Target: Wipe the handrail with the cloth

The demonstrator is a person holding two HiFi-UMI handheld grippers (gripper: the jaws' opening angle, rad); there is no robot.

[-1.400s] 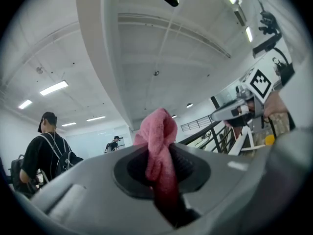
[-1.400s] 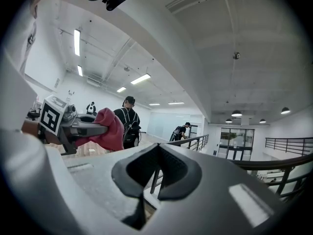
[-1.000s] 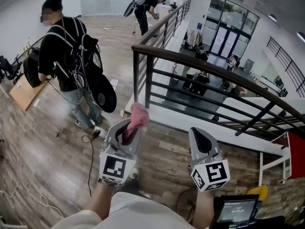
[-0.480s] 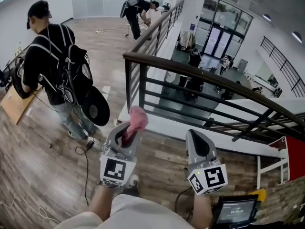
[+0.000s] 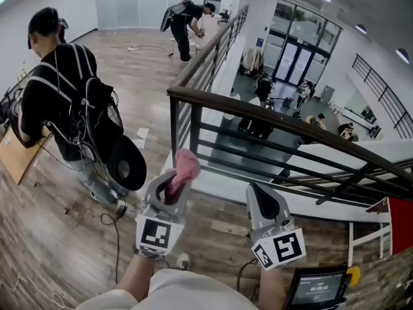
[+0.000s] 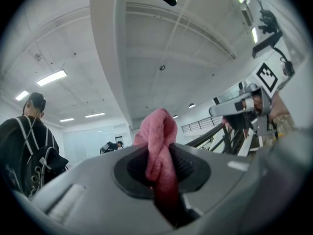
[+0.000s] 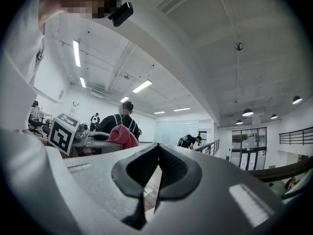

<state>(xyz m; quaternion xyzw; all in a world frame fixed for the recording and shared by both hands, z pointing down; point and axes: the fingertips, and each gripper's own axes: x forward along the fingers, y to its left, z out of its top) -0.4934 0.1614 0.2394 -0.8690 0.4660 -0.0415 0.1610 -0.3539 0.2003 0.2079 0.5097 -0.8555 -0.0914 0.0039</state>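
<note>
A dark brown handrail point(image 5: 271, 117) on black bars curves across the head view, ahead of both grippers and above them in the picture. My left gripper point(image 5: 174, 185) is shut on a pink cloth point(image 5: 185, 165), which sticks up out of the jaws; its top lies just below the rail's left post, apart from it. The left gripper view shows the cloth point(image 6: 159, 142) pinched between the dark pads of the gripper point(image 6: 161, 169). My right gripper point(image 5: 261, 202) is held beside it, shut with nothing in it. In the right gripper view the gripper point(image 7: 157, 169) has its pads meeting, and the cloth point(image 7: 123, 136) shows at left.
A person with a black backpack point(image 5: 64, 102) stands on the wood floor at left, near a cable point(image 5: 110, 234). Another person point(image 5: 186, 18) bends over far back by the railing. A small screen point(image 5: 317, 288) sits at the lower right. Beyond the rail is a drop to a lower floor.
The view has swung so the handrail sits lower and closer and the backpack person has drifted left. Both grippers keep their pose; the cloth stays gripped.
</note>
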